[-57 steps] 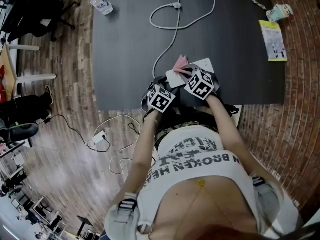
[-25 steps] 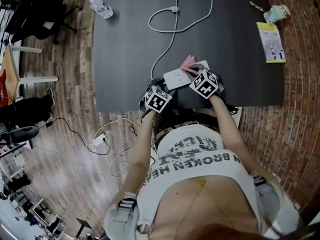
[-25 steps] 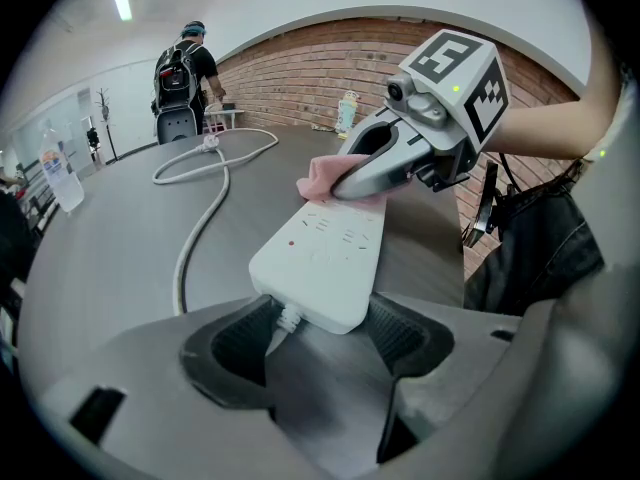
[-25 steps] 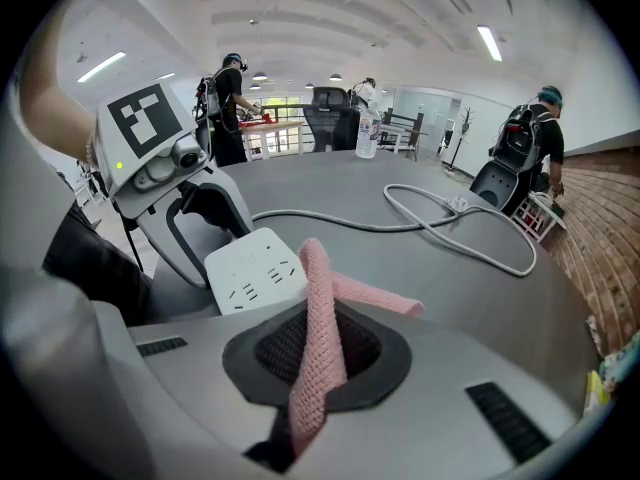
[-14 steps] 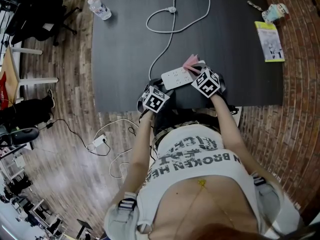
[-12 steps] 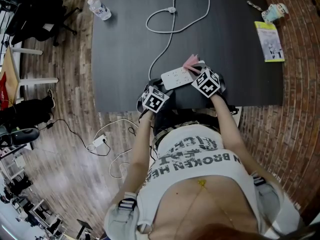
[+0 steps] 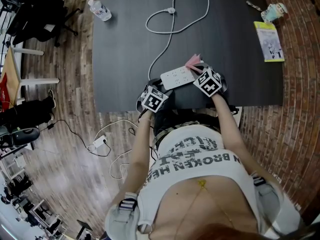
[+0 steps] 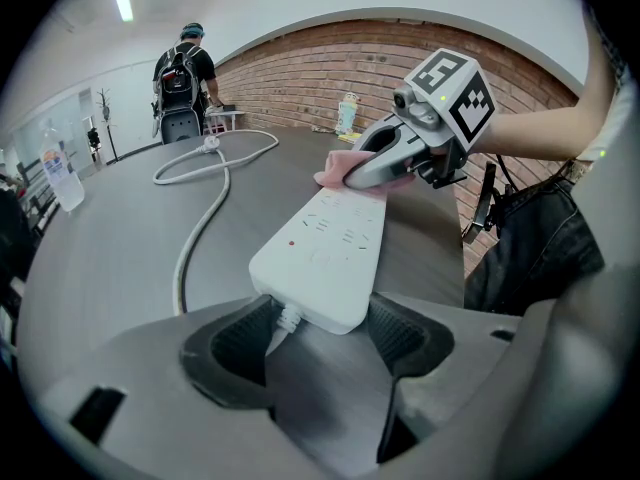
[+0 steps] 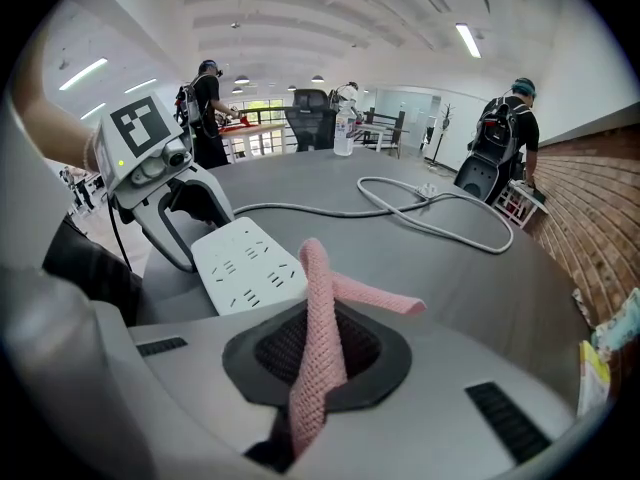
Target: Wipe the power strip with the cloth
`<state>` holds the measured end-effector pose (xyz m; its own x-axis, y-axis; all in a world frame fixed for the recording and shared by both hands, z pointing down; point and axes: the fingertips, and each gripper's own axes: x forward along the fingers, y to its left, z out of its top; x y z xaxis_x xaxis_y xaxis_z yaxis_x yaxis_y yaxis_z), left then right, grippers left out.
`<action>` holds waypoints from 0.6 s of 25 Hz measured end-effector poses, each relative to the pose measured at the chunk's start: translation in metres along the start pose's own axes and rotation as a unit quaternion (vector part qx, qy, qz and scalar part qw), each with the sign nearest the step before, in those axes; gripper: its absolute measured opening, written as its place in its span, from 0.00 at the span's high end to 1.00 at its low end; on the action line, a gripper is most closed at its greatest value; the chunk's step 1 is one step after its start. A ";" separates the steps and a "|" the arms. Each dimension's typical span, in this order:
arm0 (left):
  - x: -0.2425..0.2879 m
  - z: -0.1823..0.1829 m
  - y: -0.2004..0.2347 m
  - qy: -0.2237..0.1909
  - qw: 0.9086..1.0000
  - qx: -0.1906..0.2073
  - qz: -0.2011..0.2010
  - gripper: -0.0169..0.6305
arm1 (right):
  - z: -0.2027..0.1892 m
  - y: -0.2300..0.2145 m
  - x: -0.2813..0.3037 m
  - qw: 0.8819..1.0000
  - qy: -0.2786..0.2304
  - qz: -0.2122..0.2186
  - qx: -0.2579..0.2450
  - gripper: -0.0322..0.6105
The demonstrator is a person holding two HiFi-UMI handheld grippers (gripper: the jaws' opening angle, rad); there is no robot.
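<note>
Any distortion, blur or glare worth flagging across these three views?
Head view: heavy fisheye bows the table edges; even light, sharp. Left gripper view: dark rounded corners, power strip sharp, no glare. Right gripper view: ceiling lights bright without flare, cloth crisp.

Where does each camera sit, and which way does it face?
Head view: on the head, facing steeply down at black table, white power strip, left gripper, right gripper; torso, forearms show.
Left gripper view: on left gripper, along jaws holding the strip's cable end, toward brick wall; right forearm shows.
Right gripper view: on right gripper, past its clamped pink knitted cloth, into the room; left wrist shows.
Shared: both gripper views show the strip and the opposite gripper.
</note>
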<state>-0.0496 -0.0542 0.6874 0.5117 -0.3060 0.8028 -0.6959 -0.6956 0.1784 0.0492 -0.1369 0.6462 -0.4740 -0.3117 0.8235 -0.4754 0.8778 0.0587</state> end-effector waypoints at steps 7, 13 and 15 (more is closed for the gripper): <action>-0.007 0.000 0.000 0.011 1.000 -0.004 0.003 0.53 | -0.015 -0.020 -0.010 0.999 0.006 -0.026 0.025 0.92; -0.004 -0.002 0.000 0.006 1.000 -0.003 0.001 0.53 | -0.029 -0.031 -0.015 0.998 0.006 -0.044 0.053 0.92; -0.003 -0.003 0.000 0.005 1.000 -0.003 0.000 0.53 | -0.031 -0.034 -0.017 0.997 0.007 -0.049 0.059 0.92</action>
<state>-0.0526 -0.0517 0.6868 0.5065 -0.2997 0.8085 -0.6990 -0.6917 0.1815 0.0964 -0.1496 0.6481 -0.4116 -0.3885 0.8244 -0.6038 0.7938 0.0725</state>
